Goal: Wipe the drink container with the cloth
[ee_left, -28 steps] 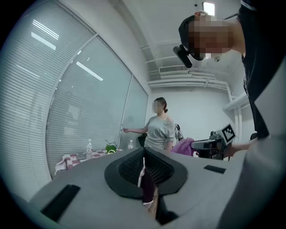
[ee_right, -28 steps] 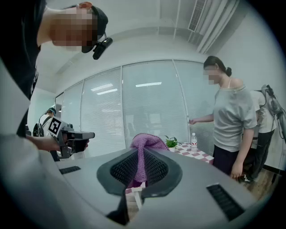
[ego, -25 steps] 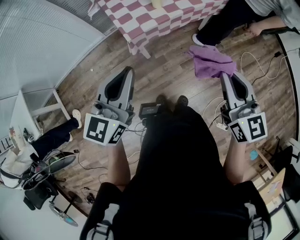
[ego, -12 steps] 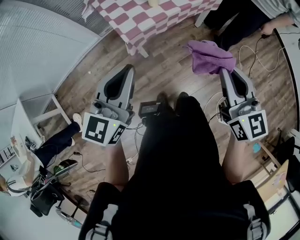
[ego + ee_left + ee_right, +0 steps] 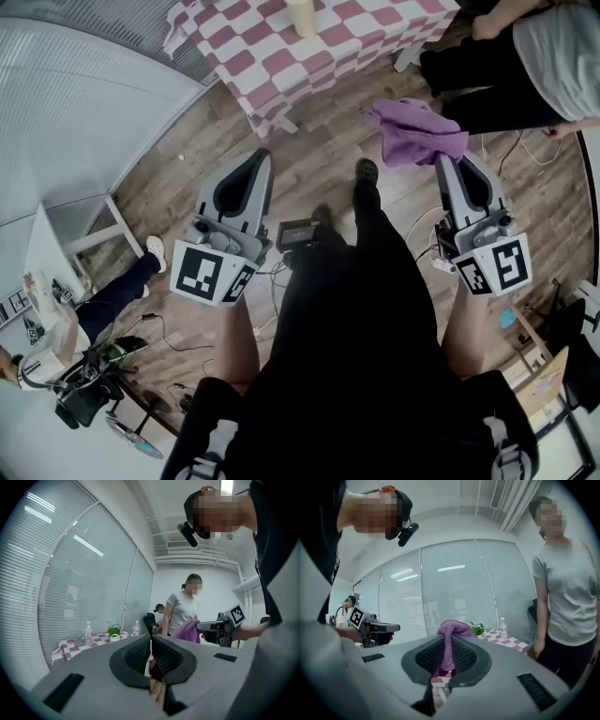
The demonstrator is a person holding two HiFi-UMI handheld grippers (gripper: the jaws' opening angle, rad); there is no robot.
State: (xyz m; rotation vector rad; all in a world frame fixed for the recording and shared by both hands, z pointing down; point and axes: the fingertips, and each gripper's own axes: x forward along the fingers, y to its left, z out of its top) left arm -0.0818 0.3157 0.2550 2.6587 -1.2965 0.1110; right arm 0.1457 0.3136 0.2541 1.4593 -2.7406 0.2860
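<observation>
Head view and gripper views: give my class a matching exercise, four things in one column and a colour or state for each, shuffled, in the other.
Things:
1 cloth
2 left gripper
3 right gripper
4 table

Descriptions:
A red-and-white checked cover
B shut, nothing between the jaws
C purple
D shut on the cloth

Pairs: 1-C, 2-B, 3-D, 4-A

Purple cloth (image 5: pixel 417 134), red-and-white checked tablecloth (image 5: pixel 272 56), brown wood-grain floor (image 5: pixel 319 159), pale grey slatted blinds (image 5: pixel 84 103)
</observation>
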